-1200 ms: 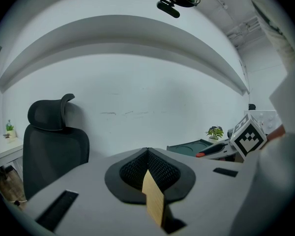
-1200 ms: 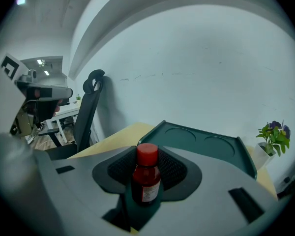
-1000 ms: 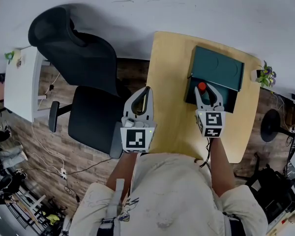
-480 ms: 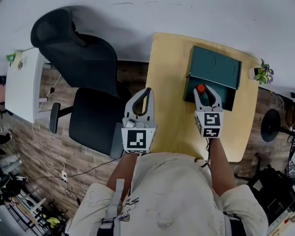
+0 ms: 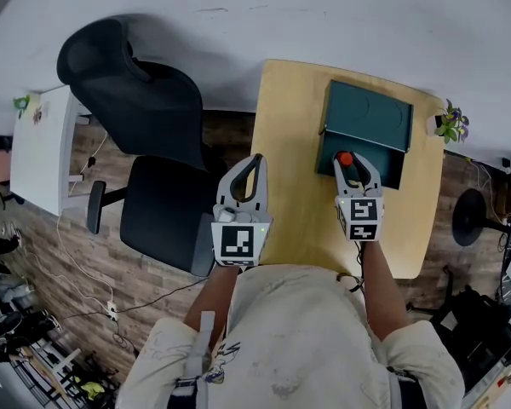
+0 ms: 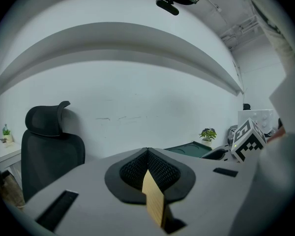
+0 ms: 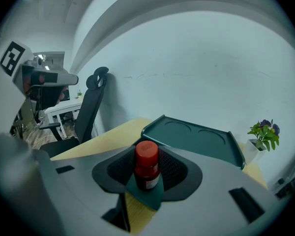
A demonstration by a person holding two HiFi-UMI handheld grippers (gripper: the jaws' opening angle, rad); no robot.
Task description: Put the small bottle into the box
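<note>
From my station, the right gripper [image 5: 354,162] is clenched on the small bottle [image 7: 147,167]: the red-capped bottle stands upright between its jaws, and both pads press against its sides. In the head view the bottle is over the left part of the dark green box [image 5: 392,170], which lies on the wooden table [image 5: 294,143]. Through the gap under the jaws I see green box surface, with bare table nearer to me. I cannot tell whether the bottle's base touches the box. The box's lid [image 5: 368,116] is open and stands at the box's 12 o'clock edge, showing two round recesses. My left gripper [image 5: 255,160] is closed on nothing, its jaws meeting tip to tip. It hovers at the table's 9 o'clock edge, well apart from the box. A black office chair [image 5: 153,118] stands at about 10 o'clock from that gripper. A small potted plant [image 5: 450,122] sits beyond the table's corner, at roughly 2 o'clock from the box.
</note>
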